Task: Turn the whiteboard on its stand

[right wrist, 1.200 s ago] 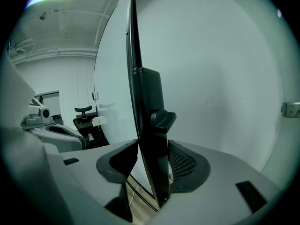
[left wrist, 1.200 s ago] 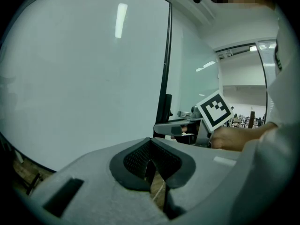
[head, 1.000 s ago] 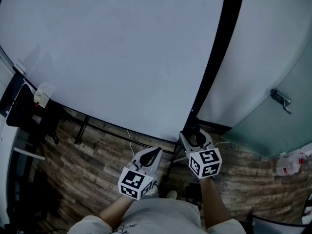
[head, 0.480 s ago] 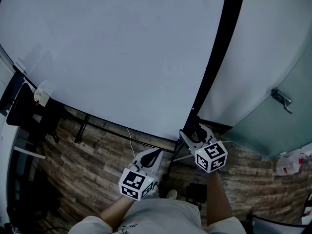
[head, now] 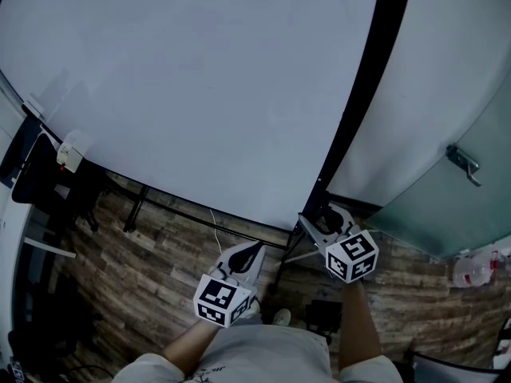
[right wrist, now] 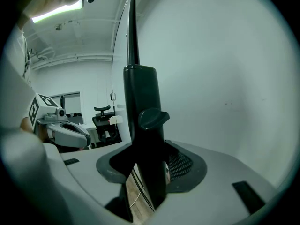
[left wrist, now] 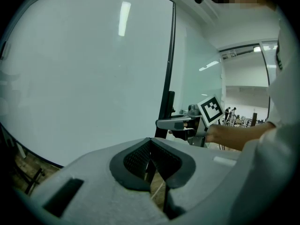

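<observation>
Dim, fisheye-warped (perhaps underexposed) views

We find the head camera above the person, facing steeply down: the whiteboard [head: 200, 78] fills 12 o'clock, the floor [head: 160, 254] lies toward 6 o'clock. The left gripper [head: 252, 251] camera looks along its jaws at the board from near, with the right gripper [head: 323, 216] at 3 o'clock. The right gripper camera sits very close to the stand post [right wrist: 143, 121], with the left gripper at 9 o'clock. All three views share board and post.
</observation>
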The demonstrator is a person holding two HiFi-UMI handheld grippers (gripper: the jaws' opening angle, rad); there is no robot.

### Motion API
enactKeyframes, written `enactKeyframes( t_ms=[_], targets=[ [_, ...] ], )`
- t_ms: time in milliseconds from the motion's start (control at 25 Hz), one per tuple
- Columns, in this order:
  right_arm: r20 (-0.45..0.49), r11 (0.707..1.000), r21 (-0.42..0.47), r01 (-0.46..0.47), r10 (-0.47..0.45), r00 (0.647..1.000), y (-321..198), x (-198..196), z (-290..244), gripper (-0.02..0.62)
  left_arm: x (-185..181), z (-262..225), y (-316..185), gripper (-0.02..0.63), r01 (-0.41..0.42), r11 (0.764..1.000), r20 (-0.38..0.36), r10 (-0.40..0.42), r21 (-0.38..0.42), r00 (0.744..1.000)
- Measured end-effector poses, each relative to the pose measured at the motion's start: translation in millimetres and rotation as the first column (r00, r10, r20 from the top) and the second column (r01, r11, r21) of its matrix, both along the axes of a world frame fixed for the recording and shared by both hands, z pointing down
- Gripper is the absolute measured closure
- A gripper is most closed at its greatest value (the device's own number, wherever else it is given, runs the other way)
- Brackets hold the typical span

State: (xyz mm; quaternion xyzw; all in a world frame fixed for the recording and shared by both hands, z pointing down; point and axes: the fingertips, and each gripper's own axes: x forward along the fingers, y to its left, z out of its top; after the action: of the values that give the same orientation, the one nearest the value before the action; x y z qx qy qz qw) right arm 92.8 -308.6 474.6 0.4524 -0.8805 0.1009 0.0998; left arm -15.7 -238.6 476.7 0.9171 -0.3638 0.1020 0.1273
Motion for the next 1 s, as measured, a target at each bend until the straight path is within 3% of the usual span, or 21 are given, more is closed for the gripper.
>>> enactKeyframes(
  t_ms=[1000],
  targets=[
    [0.033,0.997,-0.040,-0.068,0.069,0.997,72.3,37.4,1.2,0.420,21.7,-1.1,34.1,0.595,-0.044,0.999,0.008,0.044,0.003,0.999]
  ],
)
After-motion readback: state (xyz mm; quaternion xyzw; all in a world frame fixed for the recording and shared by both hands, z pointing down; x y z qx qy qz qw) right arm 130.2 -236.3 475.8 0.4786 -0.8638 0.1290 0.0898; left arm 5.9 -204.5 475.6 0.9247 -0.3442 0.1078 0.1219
